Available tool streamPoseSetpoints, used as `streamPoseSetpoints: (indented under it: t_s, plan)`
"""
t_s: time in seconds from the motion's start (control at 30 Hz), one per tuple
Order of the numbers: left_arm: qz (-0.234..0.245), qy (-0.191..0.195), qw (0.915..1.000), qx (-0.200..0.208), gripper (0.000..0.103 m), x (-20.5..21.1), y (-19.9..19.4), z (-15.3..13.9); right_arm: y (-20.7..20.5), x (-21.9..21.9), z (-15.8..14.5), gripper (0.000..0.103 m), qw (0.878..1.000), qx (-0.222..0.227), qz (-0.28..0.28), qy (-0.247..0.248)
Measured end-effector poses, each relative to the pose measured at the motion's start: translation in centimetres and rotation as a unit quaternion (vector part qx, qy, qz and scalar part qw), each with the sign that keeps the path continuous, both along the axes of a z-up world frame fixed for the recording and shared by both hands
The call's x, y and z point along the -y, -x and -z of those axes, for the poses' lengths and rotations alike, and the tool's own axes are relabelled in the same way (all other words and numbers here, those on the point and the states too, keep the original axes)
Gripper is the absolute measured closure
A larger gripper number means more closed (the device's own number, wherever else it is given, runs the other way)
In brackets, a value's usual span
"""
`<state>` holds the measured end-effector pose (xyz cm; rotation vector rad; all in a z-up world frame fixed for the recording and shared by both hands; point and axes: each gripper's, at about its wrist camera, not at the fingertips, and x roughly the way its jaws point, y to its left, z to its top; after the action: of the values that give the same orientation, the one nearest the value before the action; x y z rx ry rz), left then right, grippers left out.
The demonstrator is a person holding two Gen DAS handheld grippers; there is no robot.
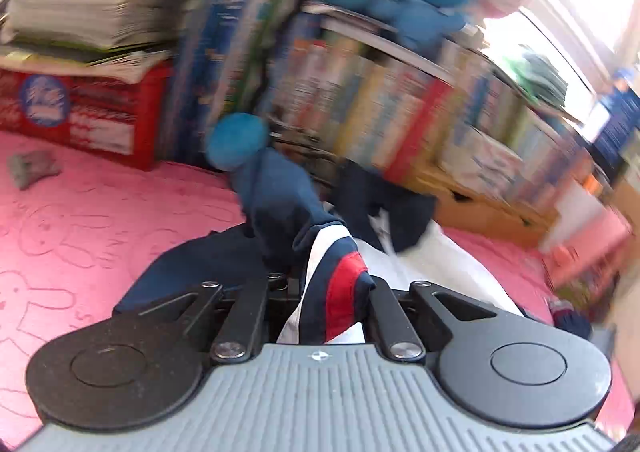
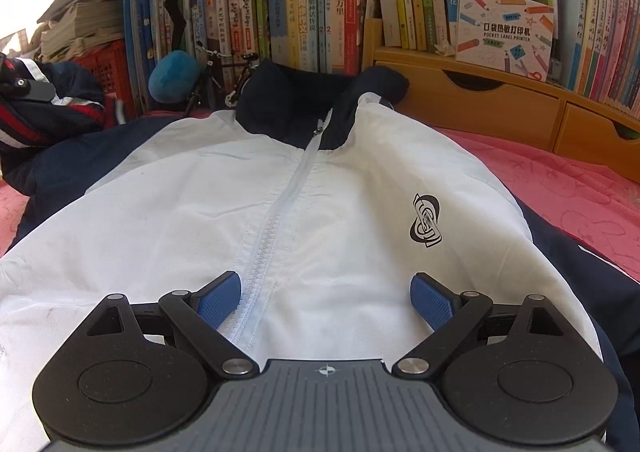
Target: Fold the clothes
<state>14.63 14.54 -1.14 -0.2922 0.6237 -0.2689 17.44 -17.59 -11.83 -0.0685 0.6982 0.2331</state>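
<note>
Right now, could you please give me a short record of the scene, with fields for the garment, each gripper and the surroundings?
garment: white and navy zip jacket, front up, zipped, on pink bedcover
left gripper: shut on the jacket's striped sleeve, sleeve lifted off the bed
right gripper: open, over the jacket's lower front, zipper between its fingers
chest logo: right of the zipper in the right wrist view
behind: books, wooden drawers

Each hand-held gripper (image 2: 326,302) has a ribbed grey body, black round-ended linkage arms with silver screws (image 2: 240,366) and a small compass-like mark; blue textured pads (image 2: 220,302) (right one only).
</note>
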Motion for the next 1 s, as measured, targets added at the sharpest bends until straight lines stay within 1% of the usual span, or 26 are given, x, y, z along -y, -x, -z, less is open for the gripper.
streamPoseSetpoints:
  t_s: [0.07,0.13,0.17,0.2,0.27,0.3,0.33,0.37,0.4,0.43,0.47,0.5,0.53,0.57,0.6,0.63,0.67,0.7,0.77,0.8,0.83,0.9,0.93,0.97,1.0]
  plan:
    - [0.023,-0.016,0.9993,0.023,0.087,0.8,2.1,-0.3,0.0,0.0,0.0,0.010,1.000,0.000,0.000,0.000]
    - [0.047,-0.032,0.9974,0.046,0.081,1.6,4.2,-0.6,0.0,0.0,-0.1,0.010,1.000,0.000,0.000,0.000]
    - [0.039,-0.039,0.9969,0.057,0.071,1.3,4.7,-0.7,0.0,0.0,-0.1,0.010,1.000,-0.001,0.000,0.000]
    - [0.019,-0.047,0.9965,0.067,0.059,0.5,4.9,-0.8,0.0,0.0,-0.1,0.010,1.000,-0.001,0.000,0.000]
    - [-0.010,-0.075,0.9934,0.086,0.042,-0.4,4.7,-1.1,0.0,0.0,-0.1,0.010,1.000,-0.001,0.000,0.000]
    - [-0.015,-0.095,0.9908,0.096,0.031,-0.4,4.5,-1.1,0.0,0.0,-0.1,0.010,1.000,-0.001,0.000,-0.001]
    - [-0.015,-0.116,0.9874,0.107,0.025,-0.3,4.2,-1.2,0.0,0.0,-0.1,0.010,1.000,-0.001,0.000,-0.001]
    - [-0.014,-0.136,0.9838,0.116,0.013,0.2,3.6,-1.0,-0.1,0.0,-0.1,0.009,1.000,-0.001,0.000,-0.001]
    - [-0.012,-0.155,0.9801,0.123,0.009,0.9,3.0,-0.7,-0.1,0.1,-0.1,0.009,1.000,-0.001,0.001,-0.001]
    - [-0.006,-0.161,0.9807,0.110,0.009,1.6,2.2,-0.2,-0.1,0.1,0.0,0.009,1.000,-0.001,0.001,-0.001]
    - [0.002,-0.160,0.9834,0.086,0.024,2.4,1.2,0.5,-0.1,0.1,0.0,0.009,1.000,-0.001,0.001,-0.001]
    - [0.016,-0.143,0.9879,0.058,0.063,3.1,0.6,1.2,-0.1,0.1,0.0,0.009,1.000,-0.002,0.001,-0.001]
    - [0.046,-0.110,0.9922,0.035,0.077,3.7,0.6,1.7,-0.1,0.1,0.0,0.009,1.000,-0.002,0.001,-0.001]
    - [0.084,-0.073,0.9937,0.015,0.084,4.3,0.8,2.1,-0.1,0.1,0.0,0.009,1.000,-0.002,0.001,-0.001]
    - [0.121,-0.043,0.9917,0.006,0.083,5.0,1.5,2.3,-0.1,0.1,0.0,0.009,1.000,-0.002,0.001,-0.001]
    - [0.168,-0.032,0.9852,0.008,0.082,6.2,2.7,2.2,-0.1,0.1,0.0,0.009,1.000,-0.002,0.001,-0.001]
    - [0.220,-0.029,0.9749,0.012,0.079,7.6,4.1,2.0,-0.1,0.1,0.0,0.009,1.000,-0.002,0.001,-0.002]
    - [0.262,-0.037,0.9642,0.018,0.076,8.8,5.6,1.8,-0.1,0.1,0.0,0.008,1.000,-0.002,0.001,-0.002]
    - [0.317,-0.064,0.9455,0.037,0.068,10.4,8.4,1.3,-0.1,0.2,0.0,0.008,1.000,-0.003,0.001,-0.003]
    - [0.337,-0.075,0.9373,0.047,0.061,10.8,9.8,1.0,-0.1,0.2,0.0,0.008,1.000,-0.003,0.000,-0.004]
    - [0.350,-0.084,0.9310,0.059,0.057,10.8,10.8,0.5,-0.1,0.2,0.0,0.008,1.000,-0.003,0.000,-0.004]
    - [0.357,-0.102,0.9233,0.099,0.043,10.3,12.1,-0.8,-0.1,0.2,0.0,0.008,1.000,-0.003,0.000,-0.004]
    - [0.358,-0.111,0.9193,0.120,0.038,10.0,12.7,-1.5,-0.1,0.2,0.0,0.008,1.000,-0.003,0.000,-0.004]
    - [0.355,-0.125,0.9146,0.148,0.026,9.7,12.9,-2.3,-0.1,0.2,0.0,0.008,1.000,-0.003,0.001,-0.004]
    - [0.348,-0.142,0.9112,0.169,0.016,9.6,12.5,-2.9,-0.1,0.2,0.0,0.008,1.000,-0.003,0.001,-0.004]
